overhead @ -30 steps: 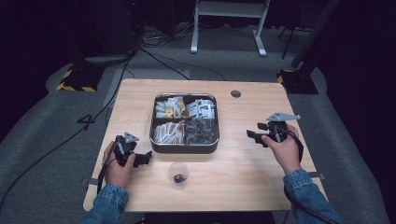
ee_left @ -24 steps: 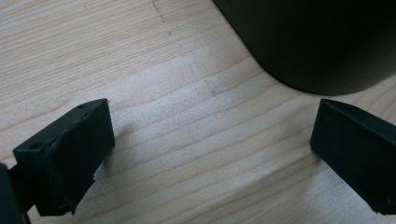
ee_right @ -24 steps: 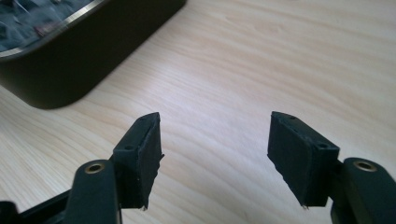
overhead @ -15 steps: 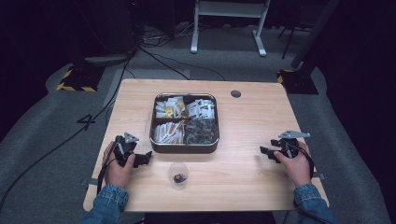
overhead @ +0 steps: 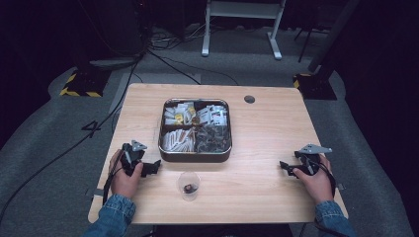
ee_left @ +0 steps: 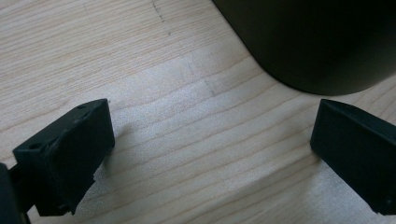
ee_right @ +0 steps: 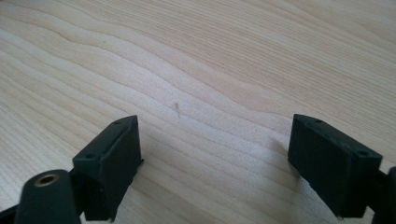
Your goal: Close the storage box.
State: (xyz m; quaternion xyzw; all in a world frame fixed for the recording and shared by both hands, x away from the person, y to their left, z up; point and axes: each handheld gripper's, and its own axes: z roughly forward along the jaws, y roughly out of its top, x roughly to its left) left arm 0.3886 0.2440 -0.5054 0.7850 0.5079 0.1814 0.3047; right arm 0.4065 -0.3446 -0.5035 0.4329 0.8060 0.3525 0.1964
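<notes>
The right gripper [overhead: 291, 169] has dropped back to the worktop's [overhead: 267, 133] right edge, jaws apart over bare wood. The left gripper [overhead: 146, 167], also apart, sits beside the tray [overhead: 194, 154]; the cup [overhead: 188, 186] stands near it.

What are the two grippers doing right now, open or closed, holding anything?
Left gripper: open, holding nothing, beside the tray.
Right gripper: open, holding nothing, over bare table.

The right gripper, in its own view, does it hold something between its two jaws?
No, the right gripper is open, and between its two black jaws there is just the bare wooden table.
</notes>
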